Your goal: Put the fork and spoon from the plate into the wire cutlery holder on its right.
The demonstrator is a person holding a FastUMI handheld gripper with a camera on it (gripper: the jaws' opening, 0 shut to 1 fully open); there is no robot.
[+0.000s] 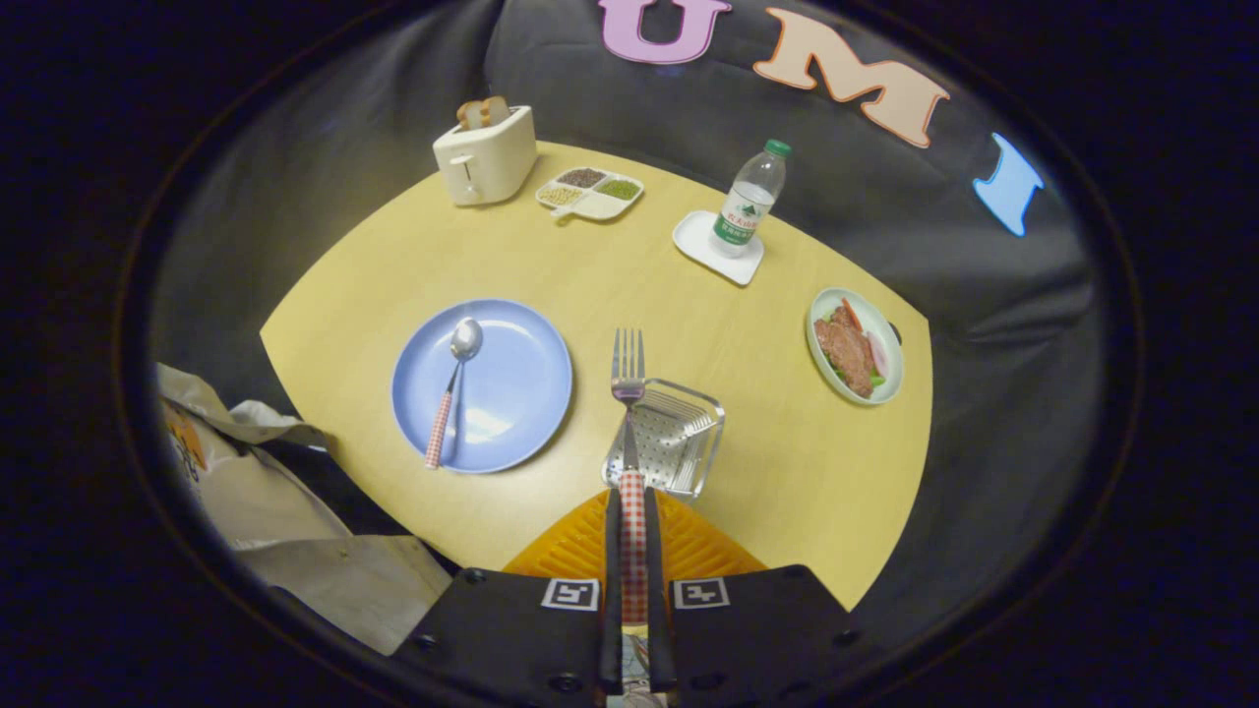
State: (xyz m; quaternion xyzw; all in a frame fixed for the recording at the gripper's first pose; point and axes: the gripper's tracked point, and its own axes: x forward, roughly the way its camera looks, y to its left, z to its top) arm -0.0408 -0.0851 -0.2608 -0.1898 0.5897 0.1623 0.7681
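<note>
Fork (629,413) clamped in gripper (630,511), seemingly over holder (679,442)

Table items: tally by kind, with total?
Cutlery: 2, the fork held in the shut gripper, the spoon on the blue plate
Dishes: 4
Wire cutlery holder: 1
Bottle: 1
Toaster: 1
Total: 9
</note>
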